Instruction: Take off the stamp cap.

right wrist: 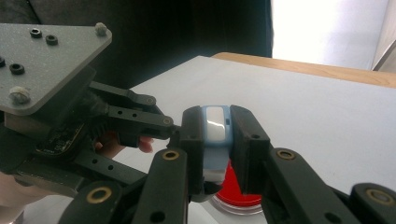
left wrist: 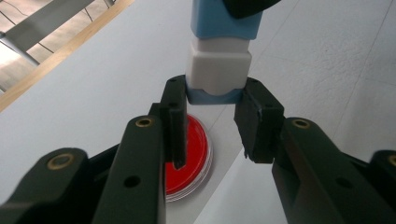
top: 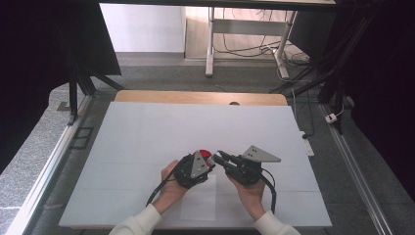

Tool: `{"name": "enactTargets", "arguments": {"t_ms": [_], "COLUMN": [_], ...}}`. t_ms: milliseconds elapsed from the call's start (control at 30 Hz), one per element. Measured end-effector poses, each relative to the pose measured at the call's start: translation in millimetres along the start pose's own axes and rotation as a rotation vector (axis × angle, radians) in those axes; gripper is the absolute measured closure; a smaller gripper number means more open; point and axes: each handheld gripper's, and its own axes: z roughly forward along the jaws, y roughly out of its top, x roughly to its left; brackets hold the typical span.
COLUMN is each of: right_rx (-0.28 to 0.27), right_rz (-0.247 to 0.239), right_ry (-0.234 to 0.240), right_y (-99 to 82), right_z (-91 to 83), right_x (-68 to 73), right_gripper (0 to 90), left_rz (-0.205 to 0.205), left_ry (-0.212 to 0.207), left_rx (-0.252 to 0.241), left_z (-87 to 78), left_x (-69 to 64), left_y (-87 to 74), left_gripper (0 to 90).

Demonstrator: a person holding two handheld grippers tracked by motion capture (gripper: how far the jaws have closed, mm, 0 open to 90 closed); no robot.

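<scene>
While both tongs pinch the blue-and-white block (left wrist: 218, 56) above the red dish (left wrist: 194, 156) on the worktop (top: 147, 142), I keep my right tongs (right wrist: 217, 135) firm and pull straight with my left tongs (left wrist: 212, 100) on the lower end — no twisting, or it slips.

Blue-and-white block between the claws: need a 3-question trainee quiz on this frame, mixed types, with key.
1. True or false: the left claw is shut on the blue-and-white block.
2. What lies on the white table under the claws? A) a red round dish B) a green cup C) a yellow sponge
3. Fill in: the right claw grips the block between its ____ black jaws.

Key: 1 true; 2 A, the red round dish; 3 two.
</scene>
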Motion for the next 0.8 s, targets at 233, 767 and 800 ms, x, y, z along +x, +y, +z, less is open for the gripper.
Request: {"name": "enactTargets", "arguments": {"t_ms": [233,767,800], "right_rx": [0.008,0.009,0.009], "right_rz": [-0.011,-0.029,-0.032], "right_ry": [-0.008,-0.018,-0.017], "right_y": [-0.3,-0.1,0.3], "right_z": [0.6,-0.3,-0.5], "right_x": [1.8,4.1,3.8], "right_gripper": [75.3,75.3,75.3], "left_rz": [0.001,-0.001,0.002], "left_ry": [-0.015,-0.02,-0.016], "left_rx": [0.01,0.002,-0.001], "left_z": [0.0,-0.8,-0.9], "left_x": [0.7,-0.1,-0.5], "left_y": [-0.8,-2.4,-2.4], "left_gripper": [65.6,65.9,65.9]}}
